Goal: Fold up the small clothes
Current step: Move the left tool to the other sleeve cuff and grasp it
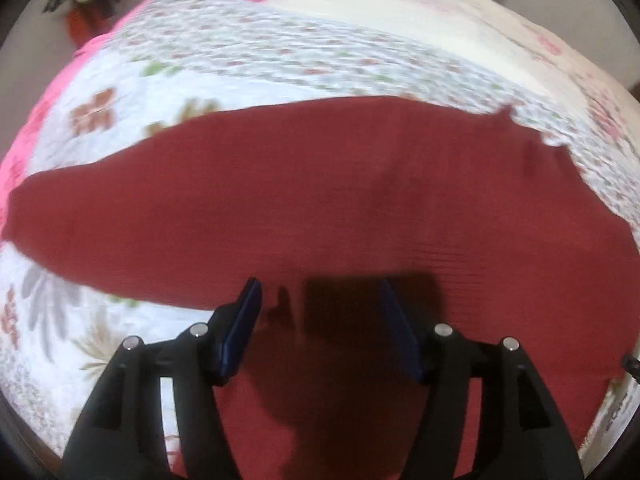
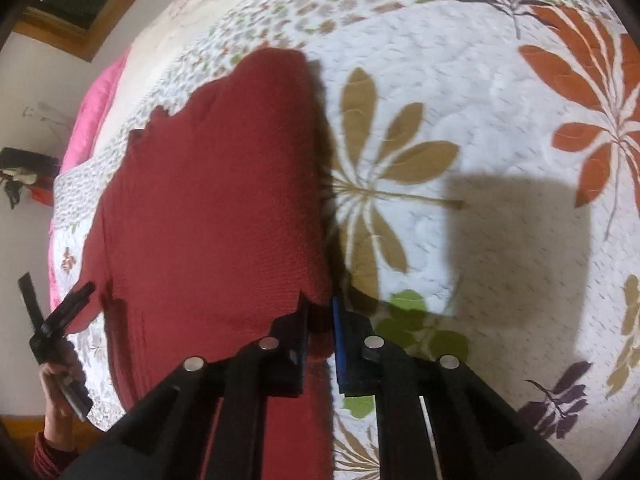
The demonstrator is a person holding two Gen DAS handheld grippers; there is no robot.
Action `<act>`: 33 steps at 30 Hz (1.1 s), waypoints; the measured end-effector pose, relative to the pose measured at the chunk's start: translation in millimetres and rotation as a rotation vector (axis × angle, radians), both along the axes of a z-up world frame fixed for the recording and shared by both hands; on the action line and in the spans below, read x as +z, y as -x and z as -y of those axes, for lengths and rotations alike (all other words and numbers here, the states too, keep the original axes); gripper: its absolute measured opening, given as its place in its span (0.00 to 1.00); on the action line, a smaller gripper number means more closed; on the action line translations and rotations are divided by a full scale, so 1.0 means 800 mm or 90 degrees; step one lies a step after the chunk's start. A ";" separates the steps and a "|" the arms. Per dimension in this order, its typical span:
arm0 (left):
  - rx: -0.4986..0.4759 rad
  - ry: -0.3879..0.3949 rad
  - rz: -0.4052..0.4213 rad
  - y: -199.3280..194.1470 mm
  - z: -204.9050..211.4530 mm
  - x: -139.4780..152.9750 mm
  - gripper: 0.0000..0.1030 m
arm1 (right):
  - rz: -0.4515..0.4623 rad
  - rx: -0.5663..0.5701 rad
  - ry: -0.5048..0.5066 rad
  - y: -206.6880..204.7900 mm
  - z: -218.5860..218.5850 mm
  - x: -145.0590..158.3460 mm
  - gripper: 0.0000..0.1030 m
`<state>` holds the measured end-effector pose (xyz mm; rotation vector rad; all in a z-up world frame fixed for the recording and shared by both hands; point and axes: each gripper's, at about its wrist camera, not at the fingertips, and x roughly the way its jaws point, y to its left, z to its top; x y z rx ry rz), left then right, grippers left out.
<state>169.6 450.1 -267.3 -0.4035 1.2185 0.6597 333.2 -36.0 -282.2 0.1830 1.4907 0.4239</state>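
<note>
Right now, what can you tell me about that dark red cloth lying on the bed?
The red garment is a dark red, finely ribbed knit, soft-looking and plain. It lies spread mostly flat on the floral quilt, one far edge jagged or notched. In the right wrist view, the right gripper looks closed on its near corner, lifting that edge slightly. In the left wrist view, the left gripper hangs open above the cloth, casting a shadow on it and holding nothing. Which garment it is cannot be told.
</note>
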 end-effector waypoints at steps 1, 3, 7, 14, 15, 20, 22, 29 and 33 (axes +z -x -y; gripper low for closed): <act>0.009 -0.002 0.002 0.006 -0.005 0.003 0.60 | 0.000 0.005 0.009 0.001 -0.003 0.000 0.15; 0.012 0.003 0.010 0.006 -0.005 0.008 0.60 | 0.029 0.016 0.051 0.004 -0.016 0.010 0.24; -0.039 0.025 0.051 -0.019 0.034 0.022 0.60 | 0.119 0.029 0.085 0.019 -0.039 0.050 0.26; -0.144 0.093 0.024 -0.079 0.112 -0.016 0.63 | 0.081 0.071 0.073 0.018 -0.078 0.024 0.27; -0.143 0.097 0.007 -0.081 0.113 -0.029 0.63 | 0.065 0.062 0.076 0.016 -0.073 0.010 0.27; -0.168 0.090 -0.015 -0.083 0.115 -0.062 0.69 | 0.057 0.052 0.064 0.010 -0.067 -0.016 0.33; -0.171 0.095 -0.012 -0.083 0.115 -0.061 0.68 | 0.055 0.070 0.063 0.010 -0.075 -0.015 0.50; -0.148 0.104 0.035 -0.033 0.077 -0.001 0.75 | 0.118 0.086 0.054 0.045 -0.103 0.057 0.73; -0.086 0.083 0.025 0.034 0.011 0.018 0.77 | 0.144 0.118 0.067 0.071 -0.137 0.080 0.74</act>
